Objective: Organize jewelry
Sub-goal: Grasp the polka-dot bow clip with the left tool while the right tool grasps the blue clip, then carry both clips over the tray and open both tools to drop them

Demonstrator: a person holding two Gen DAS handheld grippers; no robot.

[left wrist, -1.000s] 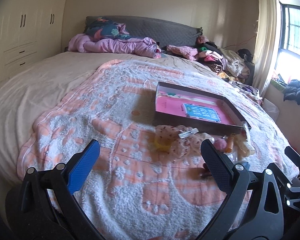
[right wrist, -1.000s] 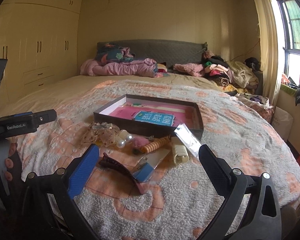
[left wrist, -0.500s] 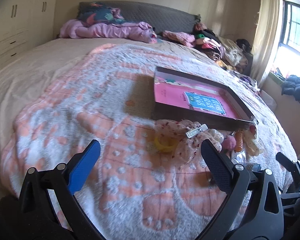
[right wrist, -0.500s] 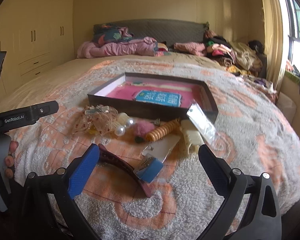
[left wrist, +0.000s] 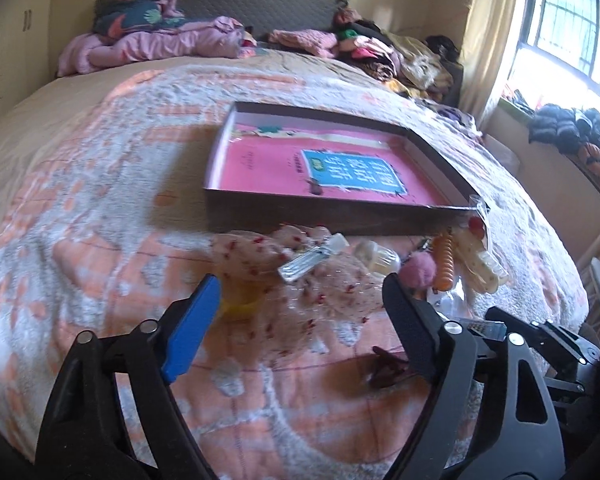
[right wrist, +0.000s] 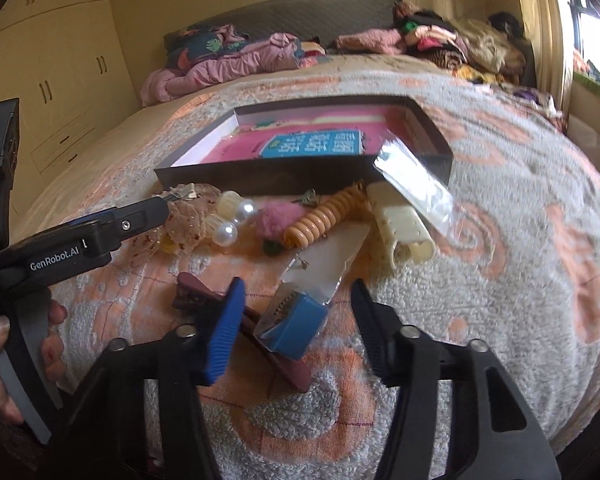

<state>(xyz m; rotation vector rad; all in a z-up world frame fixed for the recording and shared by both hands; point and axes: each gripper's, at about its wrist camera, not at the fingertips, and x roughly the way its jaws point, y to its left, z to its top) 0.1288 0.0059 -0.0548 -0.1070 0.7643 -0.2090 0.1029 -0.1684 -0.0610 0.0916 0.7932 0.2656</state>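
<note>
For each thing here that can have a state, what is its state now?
Box: open, no lid on it.
Left gripper: jaws just closing, open over mesh scrunchie.
Right gripper: jaws just closing, open around blue packet.
Dark red hair clip: lying shut.

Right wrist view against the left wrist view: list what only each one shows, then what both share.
Only the right wrist view shows the two pearl beads, the small blue box in a clear packet between the right gripper's jaws, which have just been closing but don't yet press it, and the hand holding the other gripper.

Only the left wrist view shows the yellow ring under the dotted mesh, between the left gripper's still-wide jaws, also just closing.

Both show the dark tray with its pink book, the orange spiral tie and the maroon claw clip.
</note>
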